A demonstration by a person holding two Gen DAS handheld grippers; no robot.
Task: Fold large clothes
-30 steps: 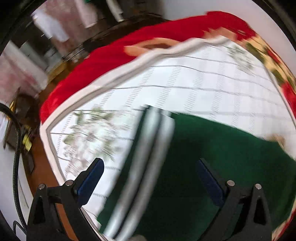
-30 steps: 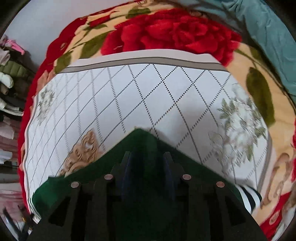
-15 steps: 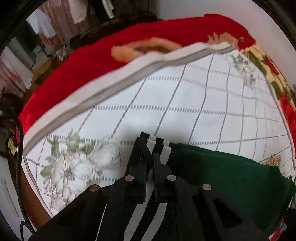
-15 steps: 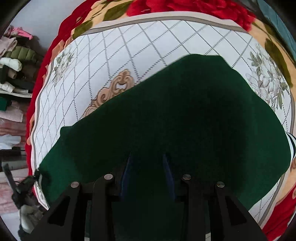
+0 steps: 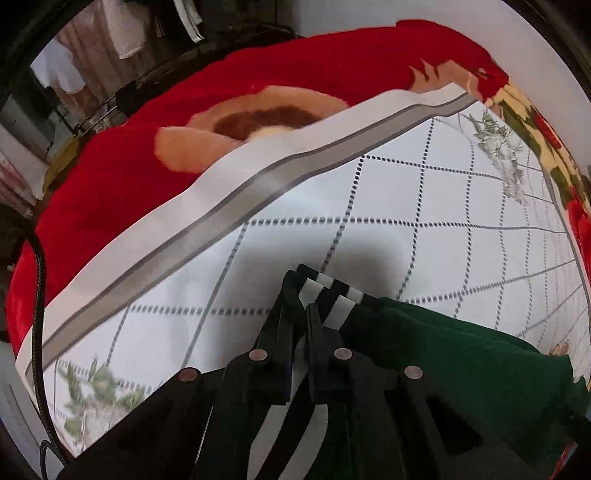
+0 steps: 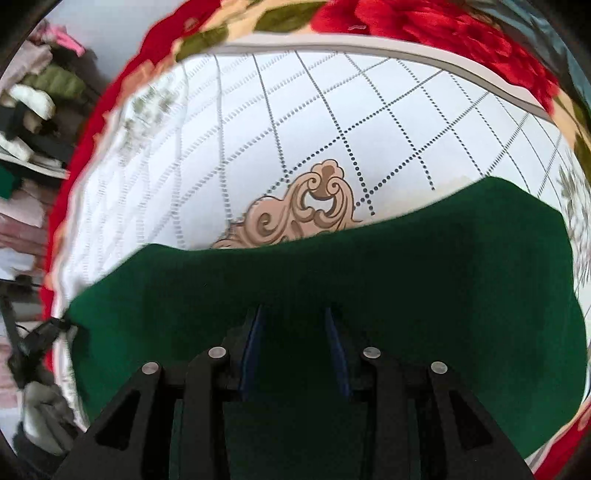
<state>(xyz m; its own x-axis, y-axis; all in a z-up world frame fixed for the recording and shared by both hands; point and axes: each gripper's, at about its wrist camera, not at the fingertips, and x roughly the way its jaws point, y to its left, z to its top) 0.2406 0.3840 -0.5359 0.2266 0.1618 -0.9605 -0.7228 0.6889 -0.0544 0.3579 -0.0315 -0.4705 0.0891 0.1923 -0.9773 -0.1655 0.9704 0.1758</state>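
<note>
A dark green garment (image 5: pixel 461 362) with a black-and-white striped band (image 5: pixel 332 295) lies on a white sheet with a dotted grid (image 5: pixel 369 192). My left gripper (image 5: pixel 299 306) points down at the sheet and is shut on the striped band at the garment's corner. In the right wrist view the green garment (image 6: pixel 406 266) spreads wide across the sheet (image 6: pixel 332 110) and covers part of a beige scroll ornament (image 6: pixel 314 206). My right gripper (image 6: pixel 293 310) points down, its jaws closing with green cloth bunched between the blue pads (image 6: pixel 255 343).
A red floral blanket (image 5: pixel 147 155) lies under the sheet and shows around it (image 6: pixel 424 26). Hanging clothes and a rack (image 5: pixel 122 40) stand beyond the bed. Stacked clothes (image 6: pixel 33 103) fill the left edge. A black cable (image 5: pixel 38 280) hangs at the left.
My left gripper went from wide open to shut on the striped band and came down closer to the sheet. The right gripper carried the green cloth across, so more of it now spreads over the sheet.
</note>
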